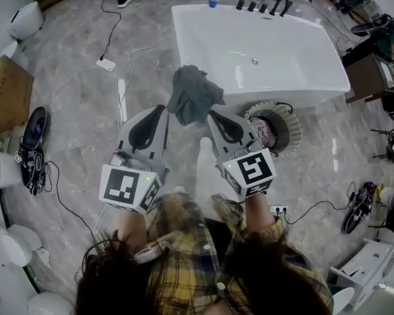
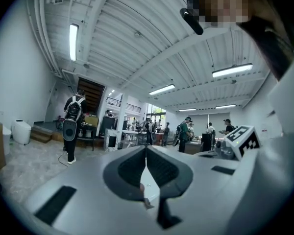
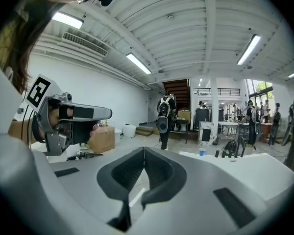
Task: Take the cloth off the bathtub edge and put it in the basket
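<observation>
Our left tongs (image 1: 161,110) and right tongs (image 1: 213,115) are both closed on nothing. The cloth (image 1: 194,94) drapes over the tub (image 1: 315,92) edge, ahead and below, between their tips. The basket (image 1: 295,131) sits just right of the right tongs.

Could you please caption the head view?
With jaws shut, the left gripper and right gripper point at the grey cloth on the bathtub corner; basket on the floor nearby.
</observation>
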A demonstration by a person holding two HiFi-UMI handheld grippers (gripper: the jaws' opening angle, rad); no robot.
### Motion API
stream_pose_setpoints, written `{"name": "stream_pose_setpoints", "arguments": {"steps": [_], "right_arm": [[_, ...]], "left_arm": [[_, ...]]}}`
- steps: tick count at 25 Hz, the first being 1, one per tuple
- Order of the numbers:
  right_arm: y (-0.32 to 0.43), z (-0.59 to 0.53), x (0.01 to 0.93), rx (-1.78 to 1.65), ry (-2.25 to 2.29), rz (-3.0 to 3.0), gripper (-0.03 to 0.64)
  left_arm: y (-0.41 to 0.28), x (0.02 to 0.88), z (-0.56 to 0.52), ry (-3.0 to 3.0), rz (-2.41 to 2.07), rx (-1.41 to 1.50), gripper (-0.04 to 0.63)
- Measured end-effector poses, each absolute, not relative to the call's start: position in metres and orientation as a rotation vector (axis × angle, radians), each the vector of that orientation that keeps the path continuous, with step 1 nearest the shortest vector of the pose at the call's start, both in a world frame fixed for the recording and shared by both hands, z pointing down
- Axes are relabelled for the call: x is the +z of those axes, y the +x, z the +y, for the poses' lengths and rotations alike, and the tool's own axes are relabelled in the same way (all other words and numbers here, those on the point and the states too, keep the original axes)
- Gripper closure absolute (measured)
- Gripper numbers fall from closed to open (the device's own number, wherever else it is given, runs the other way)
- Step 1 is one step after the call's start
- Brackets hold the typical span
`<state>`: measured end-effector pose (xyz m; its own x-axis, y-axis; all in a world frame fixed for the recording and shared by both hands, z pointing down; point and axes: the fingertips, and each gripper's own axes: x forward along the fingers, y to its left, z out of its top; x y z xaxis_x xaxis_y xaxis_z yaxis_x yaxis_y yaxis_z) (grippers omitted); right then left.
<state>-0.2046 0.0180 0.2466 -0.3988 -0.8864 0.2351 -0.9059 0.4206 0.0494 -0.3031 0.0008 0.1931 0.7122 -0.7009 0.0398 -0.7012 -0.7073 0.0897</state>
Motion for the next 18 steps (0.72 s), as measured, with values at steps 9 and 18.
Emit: {"name": "stream_pose_setpoints", "arguments": {"steps": [9,18], "right_arm": [[-0.152,-0.097,0.229,0.078,1.414,-2.523,0.601],[-0.094,-0.175,0.229,0.067,1.299,-2.578,0.601]], "left_arm": [[-0.244,0.177,-0.105,2.765,-1.291,0.004,0.575],[-0.179,0.175,-0.177,2.735,-1.381,0.014,0.575]]}}
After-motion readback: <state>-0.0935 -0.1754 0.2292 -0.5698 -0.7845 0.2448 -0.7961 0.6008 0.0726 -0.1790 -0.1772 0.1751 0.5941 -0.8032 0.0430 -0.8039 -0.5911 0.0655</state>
